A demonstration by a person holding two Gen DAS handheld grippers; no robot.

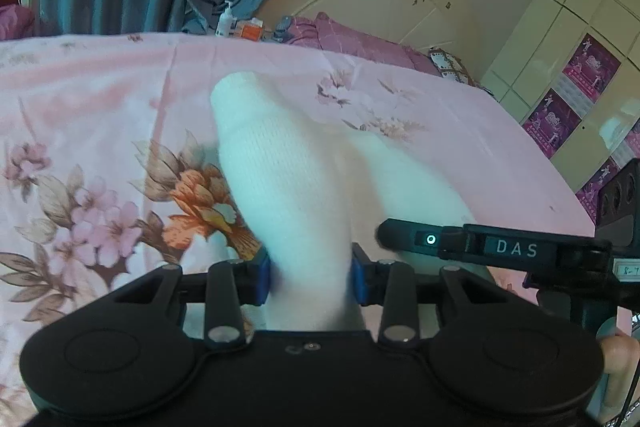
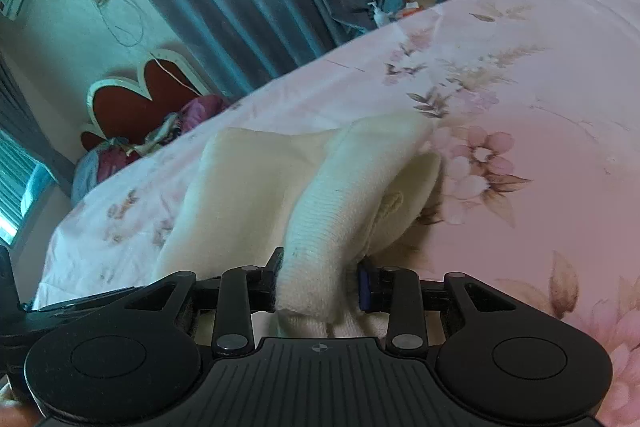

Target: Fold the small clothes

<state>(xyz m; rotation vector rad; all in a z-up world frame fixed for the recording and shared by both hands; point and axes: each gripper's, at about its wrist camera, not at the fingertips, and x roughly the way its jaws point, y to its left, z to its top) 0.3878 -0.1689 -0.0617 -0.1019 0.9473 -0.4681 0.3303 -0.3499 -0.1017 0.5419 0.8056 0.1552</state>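
White knit socks lifted off the pink floral bedsheet (image 1: pixel 100 99)

The soft, light, limp white ribbed-knit sock (image 1: pixel 288 187) droops toward twelve o'clock; left gripper (image 1: pixel 310 277) is clamped on its near end. Right gripper (image 2: pixel 320 281) pinches another cream knit sock's (image 2: pixel 336 211) cuff; grip edges, not middles.

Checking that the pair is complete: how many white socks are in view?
2: one white sock held up in the left gripper, the other beside it toward the right gripper. More may be hidden.
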